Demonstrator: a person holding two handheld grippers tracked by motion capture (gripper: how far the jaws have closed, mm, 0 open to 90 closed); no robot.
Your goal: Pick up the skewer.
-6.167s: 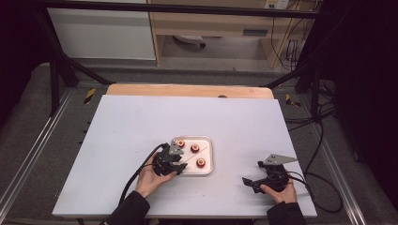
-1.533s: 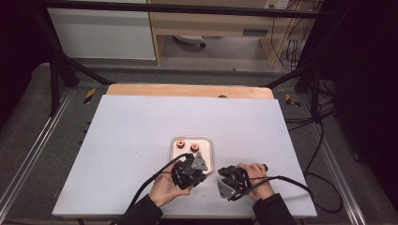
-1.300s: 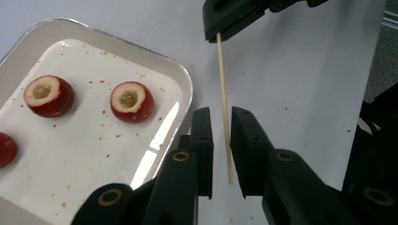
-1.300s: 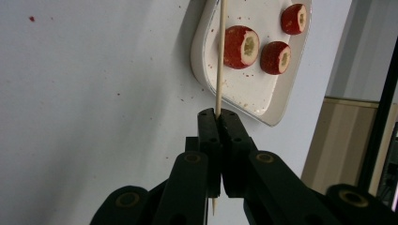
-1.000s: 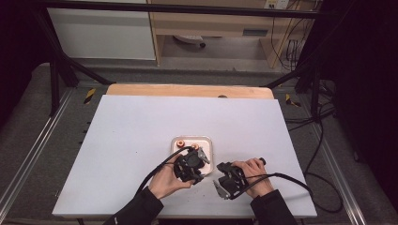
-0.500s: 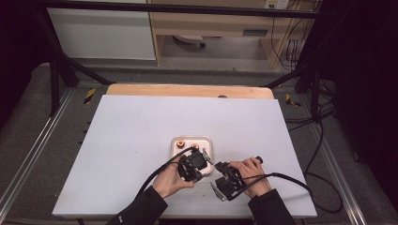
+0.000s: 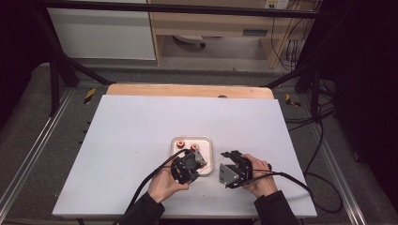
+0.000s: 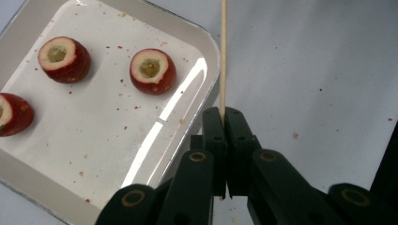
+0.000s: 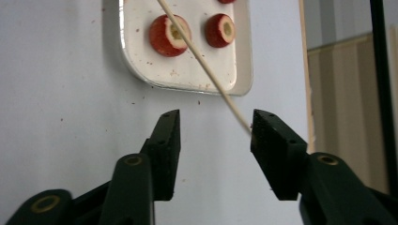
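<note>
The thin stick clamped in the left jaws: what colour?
Pale wooden tan stick, clearest in left gripper view.

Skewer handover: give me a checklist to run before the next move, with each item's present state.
1. Left gripper shut on the skewer: ok.
2. Right gripper open: ok.
3. Skewer end lies between the right jaws: it shows close by one jaw; cannot tell.
4. Cored fruit pieces rest in the tray: ok.
5. Skewer free of fruit: ok along the visible length.
</note>
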